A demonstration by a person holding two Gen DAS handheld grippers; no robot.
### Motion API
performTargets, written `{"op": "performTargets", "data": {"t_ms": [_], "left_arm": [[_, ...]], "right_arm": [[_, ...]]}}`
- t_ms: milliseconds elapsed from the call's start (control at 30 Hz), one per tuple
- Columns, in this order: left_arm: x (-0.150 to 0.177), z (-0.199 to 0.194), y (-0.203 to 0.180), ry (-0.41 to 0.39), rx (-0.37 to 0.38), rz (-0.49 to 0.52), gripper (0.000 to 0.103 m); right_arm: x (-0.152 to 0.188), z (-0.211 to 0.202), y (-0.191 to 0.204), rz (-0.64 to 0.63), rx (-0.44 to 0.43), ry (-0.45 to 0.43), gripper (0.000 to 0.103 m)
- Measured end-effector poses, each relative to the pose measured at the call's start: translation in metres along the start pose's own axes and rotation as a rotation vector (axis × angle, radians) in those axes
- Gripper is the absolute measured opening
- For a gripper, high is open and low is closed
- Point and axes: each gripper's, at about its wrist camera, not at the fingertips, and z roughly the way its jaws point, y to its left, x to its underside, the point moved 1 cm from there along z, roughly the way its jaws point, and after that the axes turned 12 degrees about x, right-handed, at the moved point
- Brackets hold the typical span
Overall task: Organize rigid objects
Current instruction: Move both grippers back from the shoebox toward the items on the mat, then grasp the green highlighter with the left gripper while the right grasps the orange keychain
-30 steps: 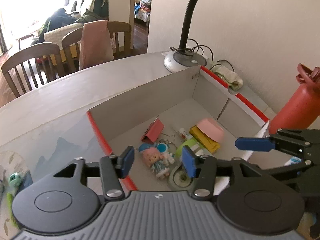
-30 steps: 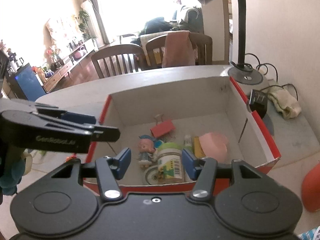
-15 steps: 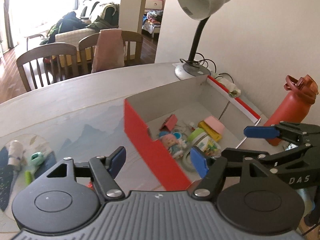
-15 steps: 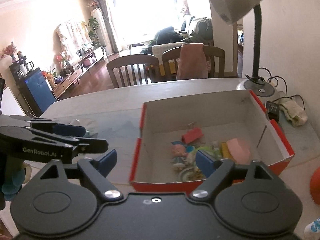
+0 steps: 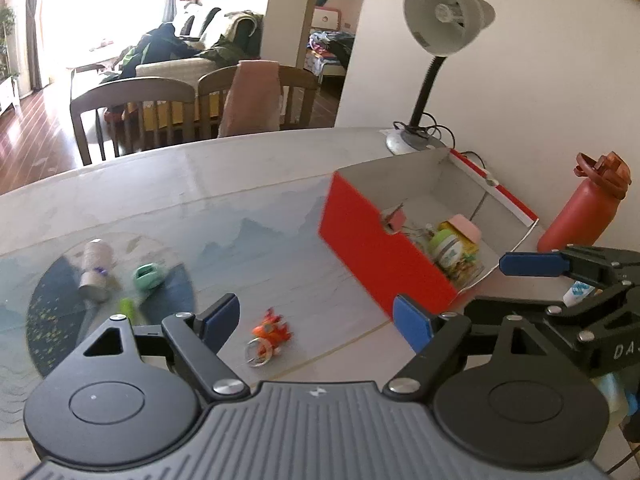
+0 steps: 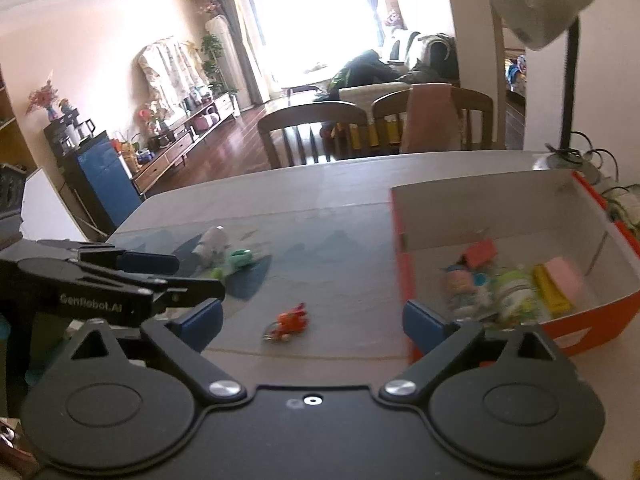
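**Orange toy still loose on the bench**

Little orange toy [image 5: 269,330] sits on the bench [image 5: 240,184], left of the red box [image 5: 376,248]. Left gripper [image 5: 316,314] and right gripper [image 6: 310,320] both empty, jaws just opening, now wide apart.

A home; dining chairs [image 5: 132,116] at the table [image 5: 240,184]; sofa [image 5: 188,60] beyond.
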Motion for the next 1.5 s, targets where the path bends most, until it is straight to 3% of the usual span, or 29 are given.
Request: {"op": "performTargets", "data": {"t_ms": [233, 300, 367, 567, 733, 967, 1267, 1367, 1500], "left_arm": [[0.012, -0.017, 0.045, 0.000, -0.025, -0.036, 0.085], [0.016, -0.019, 0.057, -0.001, -0.037, -0.042, 0.091], [0.019, -0.019, 0.068, -0.001, -0.044, -0.048, 0.103], [0.028, -0.014, 0.101, 0.003, -0.045, -0.094, 0.103], [0.034, 0.004, 0.127, 0.023, -0.104, -0.123, 0.103], [0.043, 0.037, 0.162, 0.053, -0.125, -0.230, 0.103], [0.051, 0.062, 0.185, 0.045, -0.221, -0.235, 0.103], [0.053, 0.068, 0.187, 0.051, -0.243, -0.224, 0.102], [0.054, 0.073, 0.188, 0.044, -0.256, -0.217, 0.100]], "right_arm": [[0.005, 0.022, 0.040, -0.042, 0.011, 0.032, 0.099], [0.007, 0.031, 0.052, -0.057, 0.018, 0.043, 0.099], [0.008, 0.039, 0.062, -0.069, 0.023, 0.050, 0.099], [0.016, 0.070, 0.084, -0.093, 0.047, 0.072, 0.099], [0.022, 0.101, 0.091, -0.116, 0.075, 0.106, 0.098], [0.029, 0.141, 0.091, -0.182, 0.107, 0.168, 0.094], [0.035, 0.170, 0.091, -0.243, 0.086, 0.209, 0.085], [0.037, 0.175, 0.091, -0.261, 0.075, 0.220, 0.075], [0.037, 0.177, 0.092, -0.290, 0.068, 0.204, 0.075]]}}
